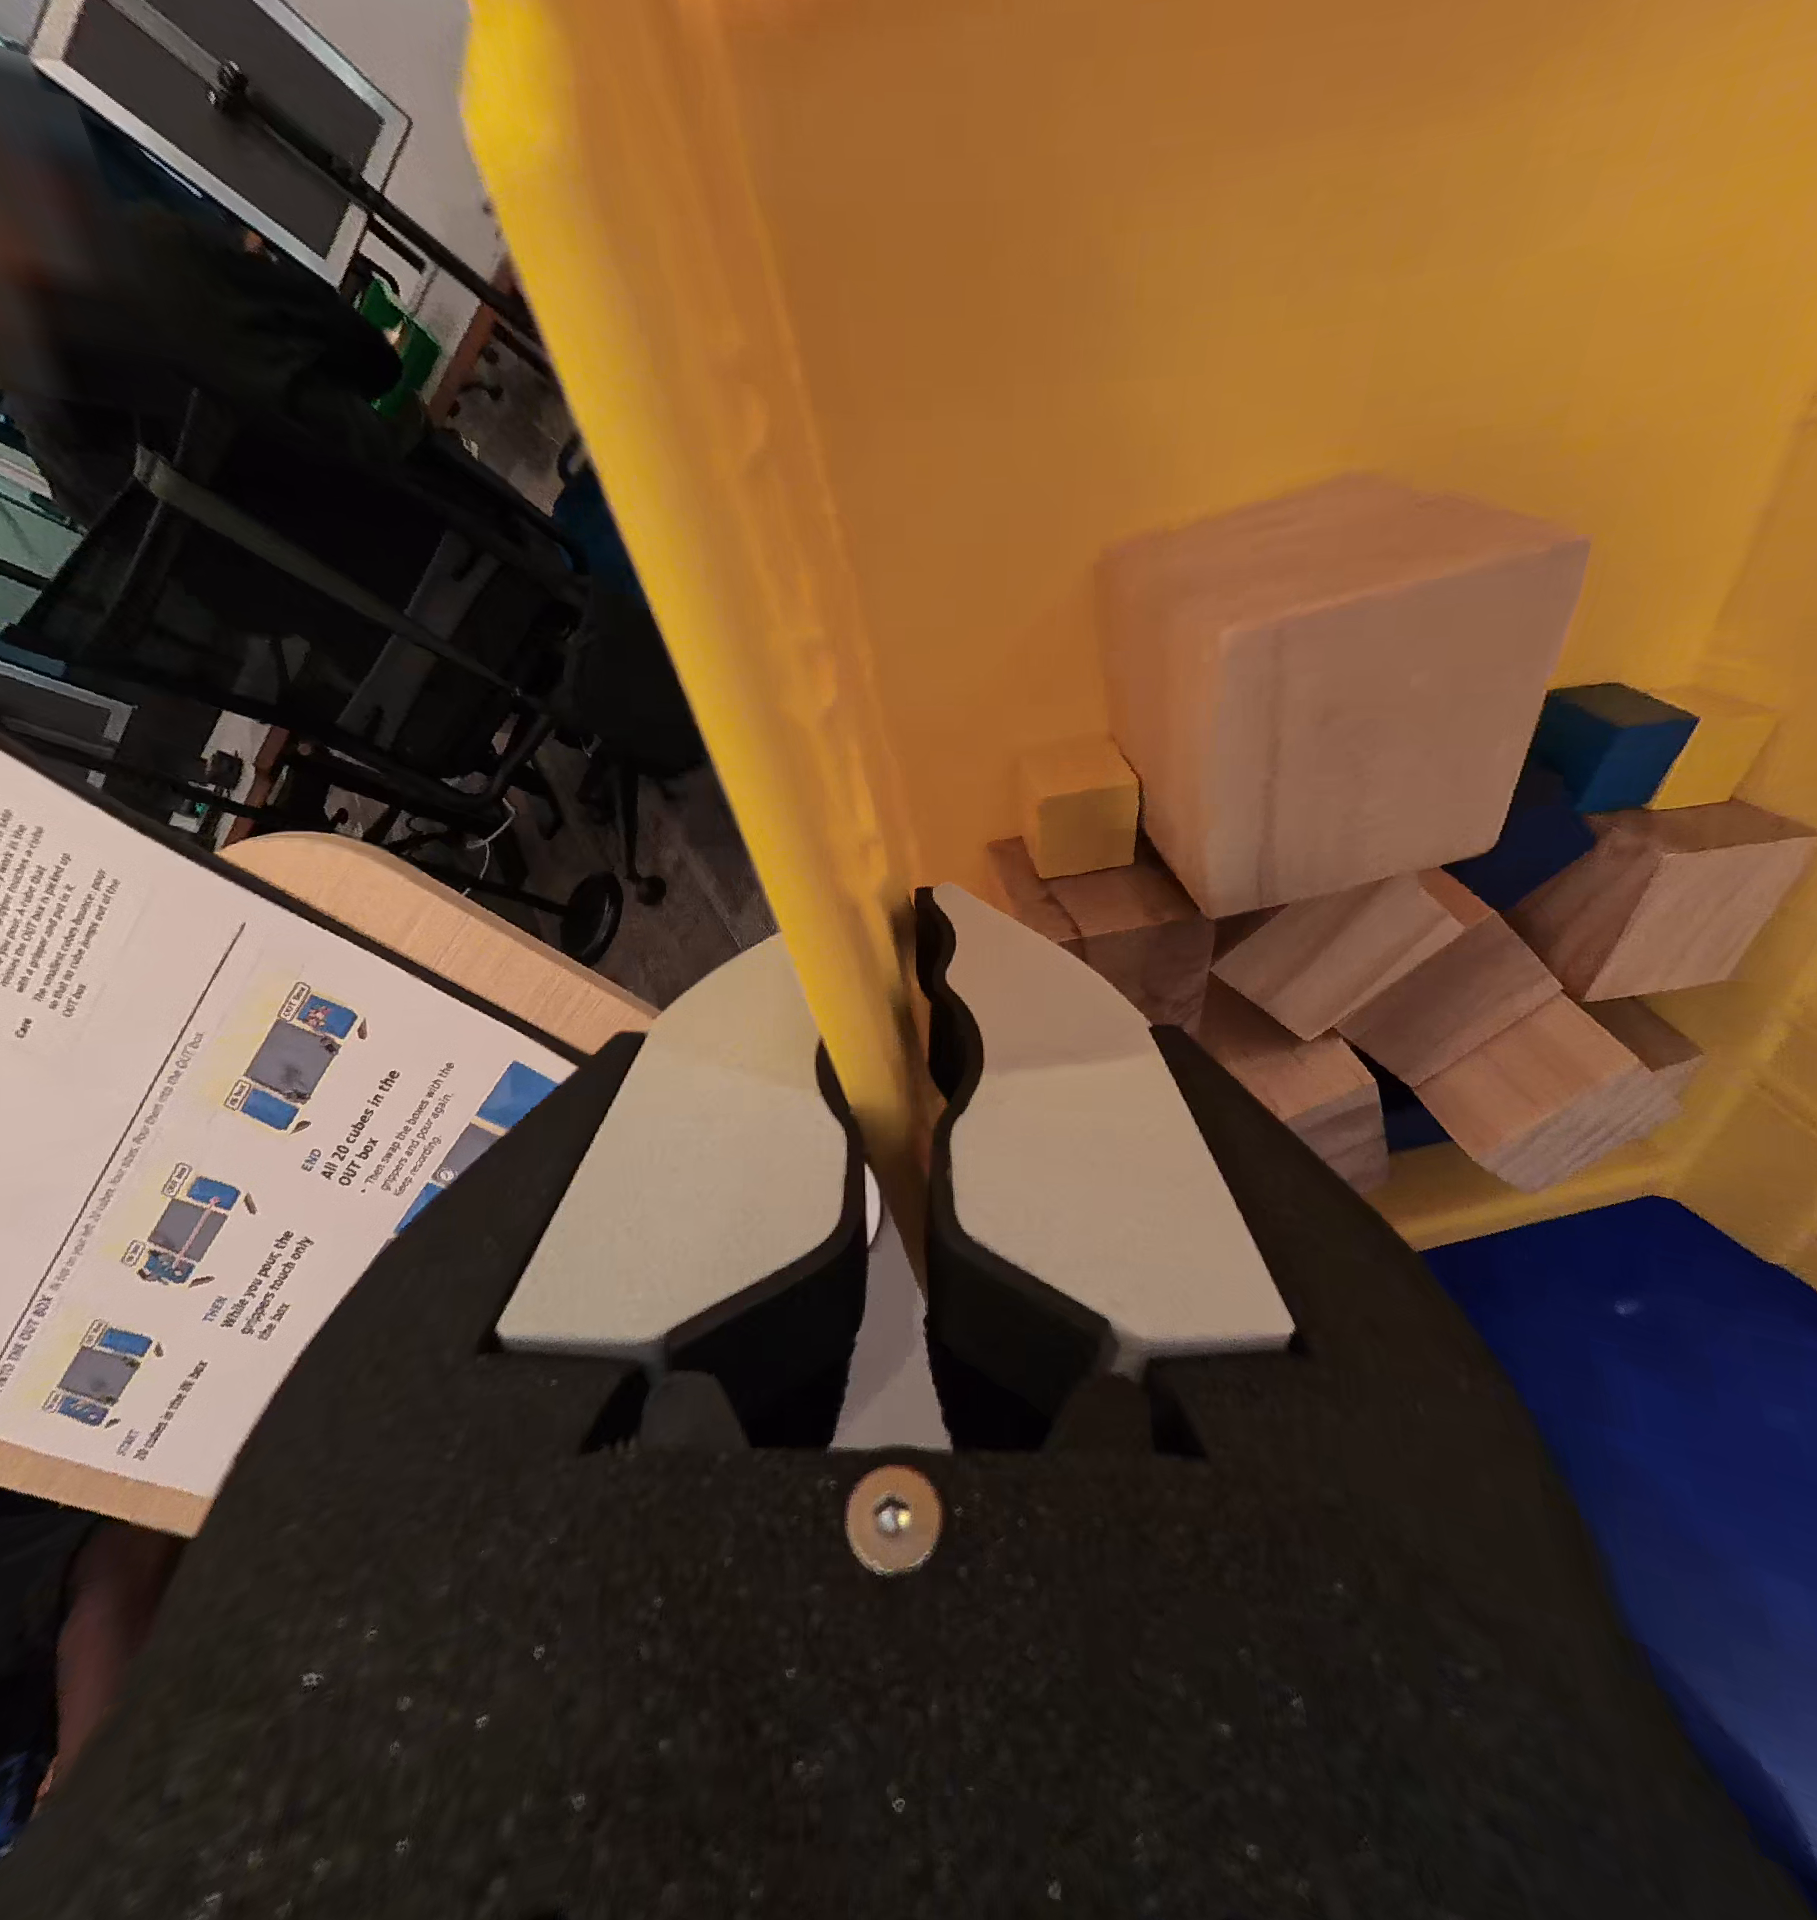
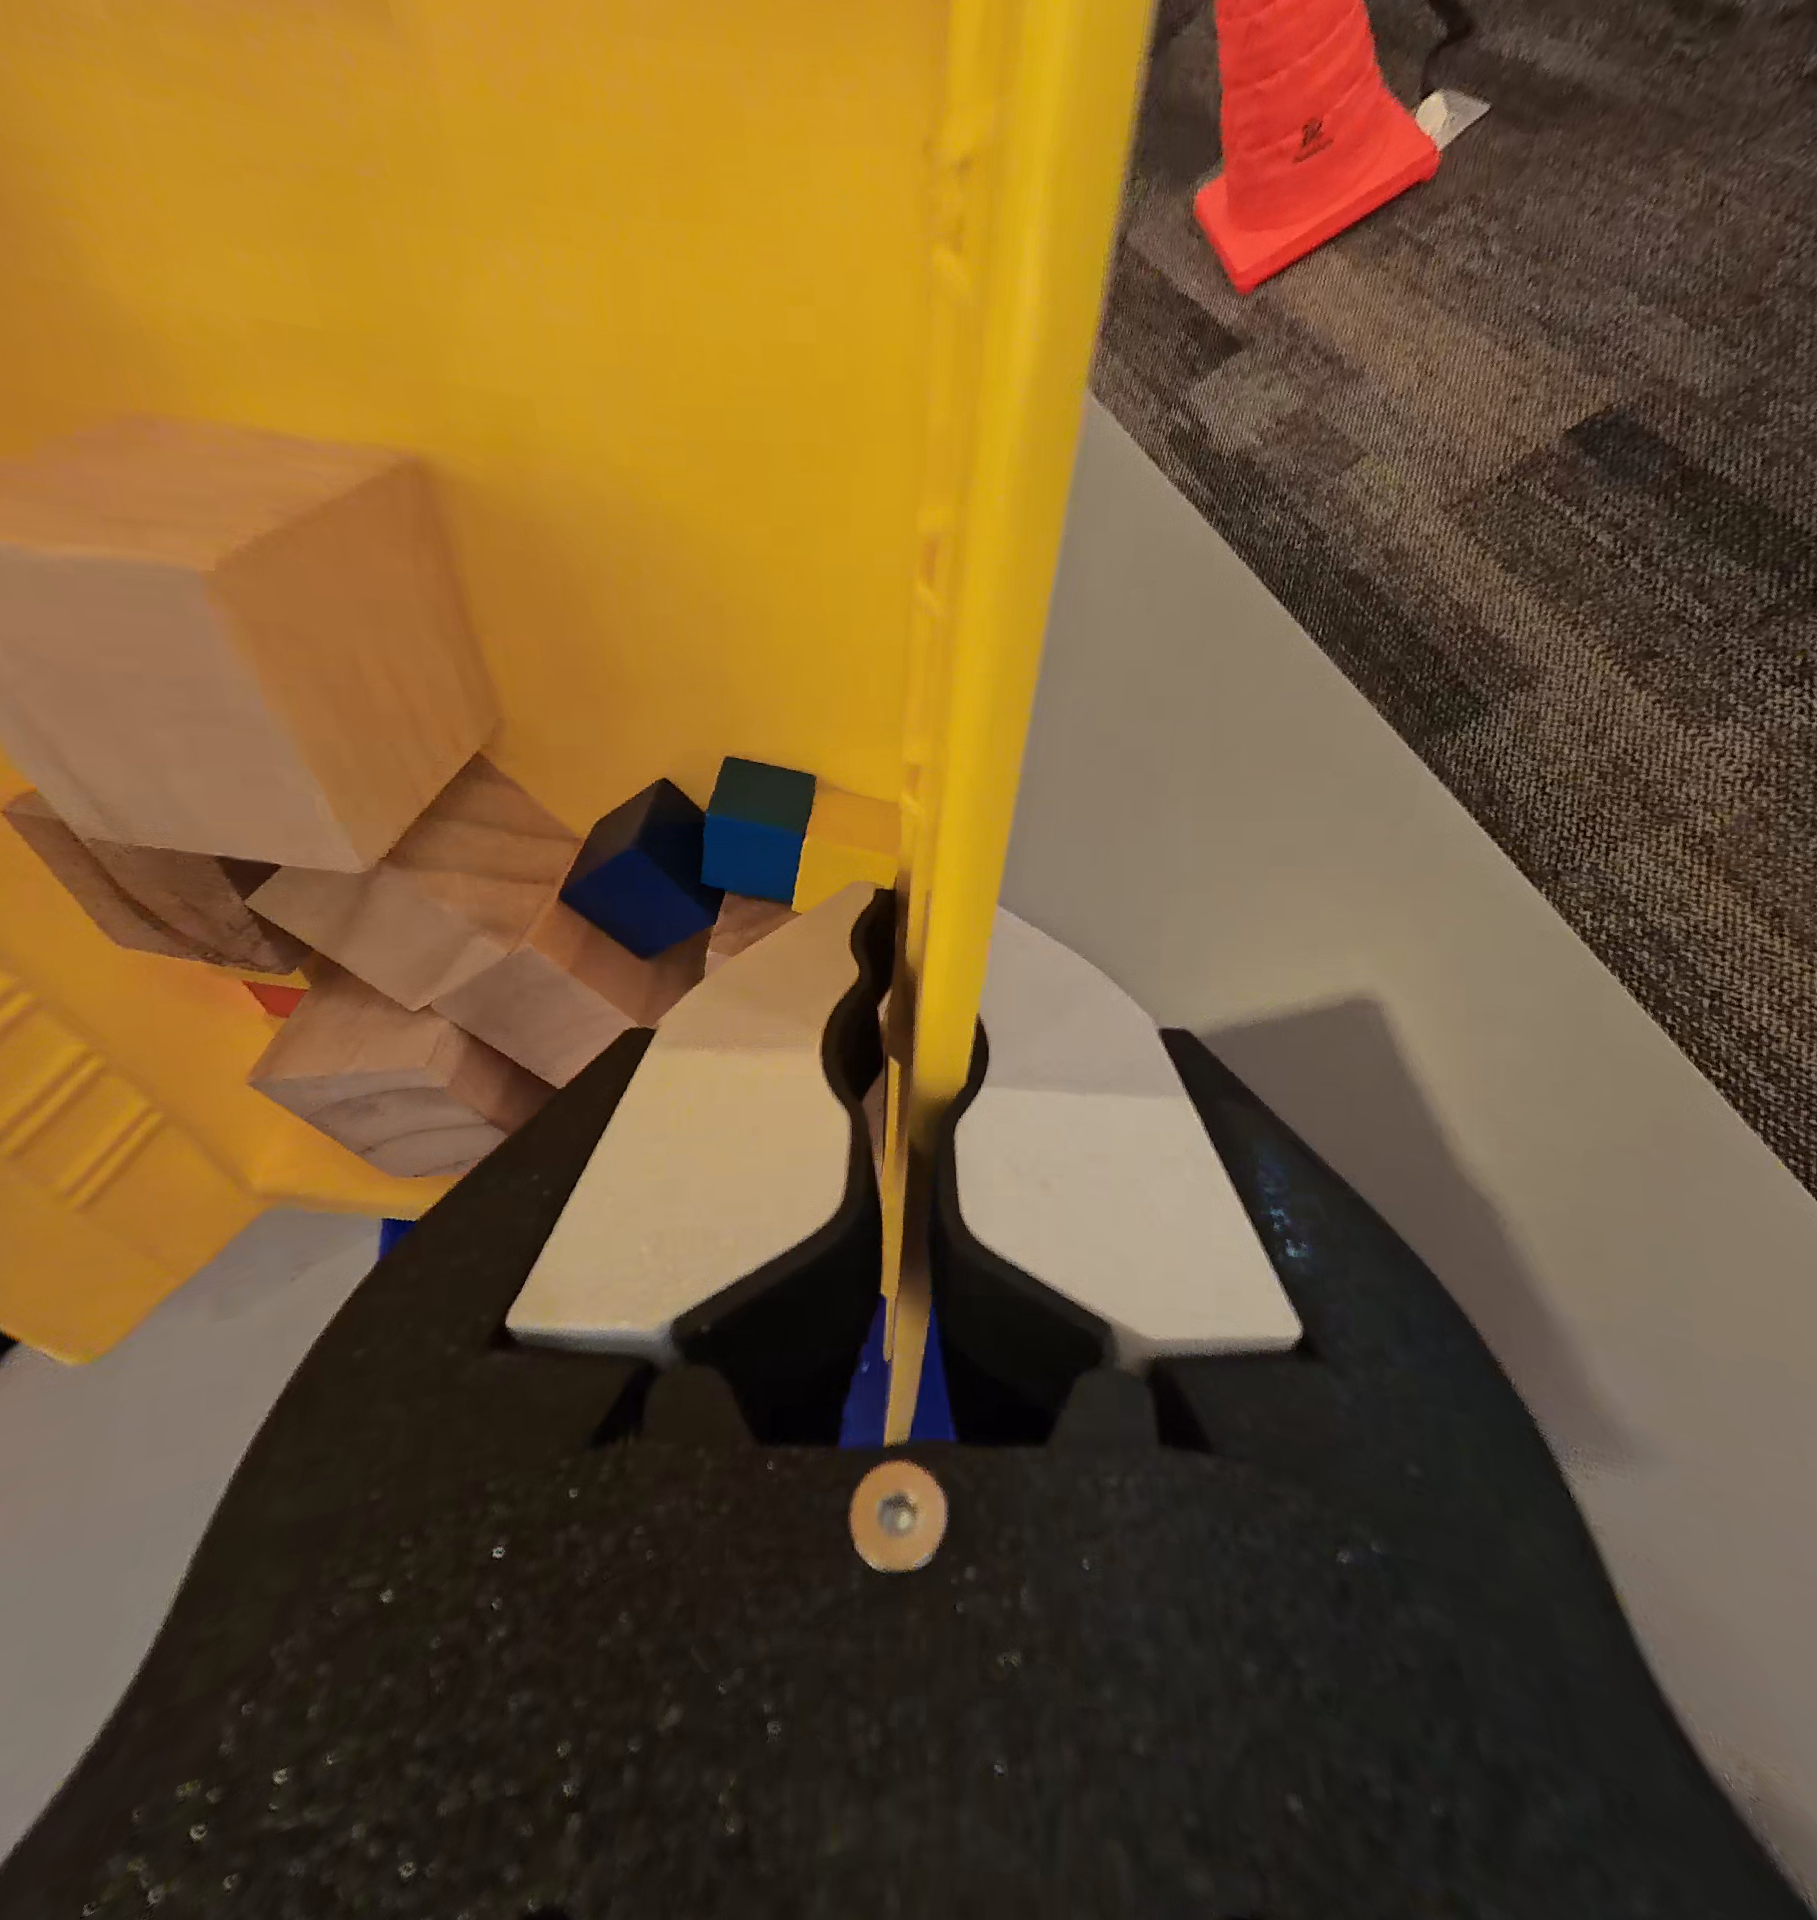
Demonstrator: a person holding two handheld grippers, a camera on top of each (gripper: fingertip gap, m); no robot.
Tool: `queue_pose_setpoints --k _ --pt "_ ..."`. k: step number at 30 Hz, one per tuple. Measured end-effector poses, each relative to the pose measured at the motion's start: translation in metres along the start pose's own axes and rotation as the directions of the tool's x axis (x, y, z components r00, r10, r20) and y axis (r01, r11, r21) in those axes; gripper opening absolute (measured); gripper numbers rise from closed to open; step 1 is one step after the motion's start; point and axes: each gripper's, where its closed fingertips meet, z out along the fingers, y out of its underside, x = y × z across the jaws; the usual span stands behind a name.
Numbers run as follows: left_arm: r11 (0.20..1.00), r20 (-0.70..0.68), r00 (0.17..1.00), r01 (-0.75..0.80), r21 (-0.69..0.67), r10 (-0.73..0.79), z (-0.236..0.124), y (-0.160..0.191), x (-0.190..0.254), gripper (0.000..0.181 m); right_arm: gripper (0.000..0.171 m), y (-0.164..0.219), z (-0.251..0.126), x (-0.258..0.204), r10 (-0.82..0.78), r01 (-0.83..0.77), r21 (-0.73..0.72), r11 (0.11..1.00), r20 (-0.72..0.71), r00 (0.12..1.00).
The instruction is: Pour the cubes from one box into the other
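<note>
Yellow plastic box (image 1: pixel 1247 312) is held off the bench (image 2: pixel 1247 831), tilted steeply, with one side wall clamped in each set of jaws. The left gripper (image 1: pixel 888 1049) is clenched on the left wall; the right gripper (image 2: pixel 909 1049) is clenched on the right wall. Both grips sit near the lower end of the walls, level with the load.

The cubes (image 1: pixel 1403 935) lie between the two grippers, piled against the box's lower end wall: one large wooden cube (image 2: pixel 187 644) on top, smaller wooden, blue and yellow pieces beneath.

A blue surface (image 1: pixel 1662 1455), probably the receiving box, lies directly below that lower edge in the left wrist view.

Judgement: the pour is in its tipping phase. No cube has yet crossed the lip. Further rotation must carry the pile over the lower wall, with that lip kept above the blue surface.
</note>
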Motion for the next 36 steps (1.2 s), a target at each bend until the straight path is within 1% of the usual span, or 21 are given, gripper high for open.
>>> queue_pose_setpoints --k 2,6,8,11,14,16,22,25,30,33,36 --pt "0.999 0.004 1.000 0.010 0.040 -0.010 -0.005 -0.003 0.002 0.005 0.005 0.001 -0.001 0.001 0.017 -0.017 0.016 1.000 0.011 1.000" --pt "0.997 -0.009 1.000 0.024 0.075 -0.023 -0.013 -0.005 0.004 0.005 0.005 0.008 -0.002 -0.001 0.042 -0.042 0.008 0.999 0.041 0.998" --pt "0.998 0.001 1.000 0.010 0.068 -0.010 -0.012 -0.002 0.004 0.005 0.005 0.005 -0.004 0.000 0.020 -0.021 0.036 0.999 0.022 1.000" --pt "0.994 0.020 1.000 -0.006 0.110 0.003 -0.016 -0.002 0.002 0.005 0.005 -0.001 -0.007 -0.001 0.006 -0.008 0.073 0.997 0.025 1.000" --pt "0.983 0.028 0.999 0.020 0.185 -0.026 -0.028 0.000 0.000 0.005 0.005 -0.012 -0.016 -0.005 -0.058 0.054 0.162 0.985 0.023 0.998" --pt "0.977 0.034 0.998 0.039 0.207 -0.047 -0.032 0.006 0.000 0.005 0.005 -0.015 -0.019 -0.007 -0.100 0.096 0.180 0.979 0.014 0.995" --pt "0.962 0.037 0.993 0.100 0.255 -0.113 -0.036 0.012 -0.002 0.005 0.005 -0.022 -0.025 -0.011 -0.193 0.189 0.180 0.965 0.001 0.981" --pt "0.952 0.012 0.985 0.166 0.255 -0.175 -0.034 0.017 -0.001 0.006 0.005 -0.028 -0.028 -0.012 -0.284 0.288 0.151 0.946 -0.045 0.958" --pt "0.920 -0.026 0.960 0.275 0.279 -0.279 -0.034 0.015 -0.007 0.005 0.006 -0.050 -0.038 -0.021 -0.419 0.429 0.155 0.890 -0.096 0.903" --pt "0.901 -0.031 0.951 0.302 0.312 -0.308 -0.036 0.013 -0.011 0.005 0.006 -0.058 -0.041 -0.026 -0.452 0.465 0.172 0.869 -0.107 0.885" --pt "0.896 -0.015 0.950 0.301 0.326 -0.313 -0.036 0.014 -0.012 0.005 0.006 -0.056 -0.037 -0.026 -0.468 0.480 0.172 0.860 -0.105 0.877"
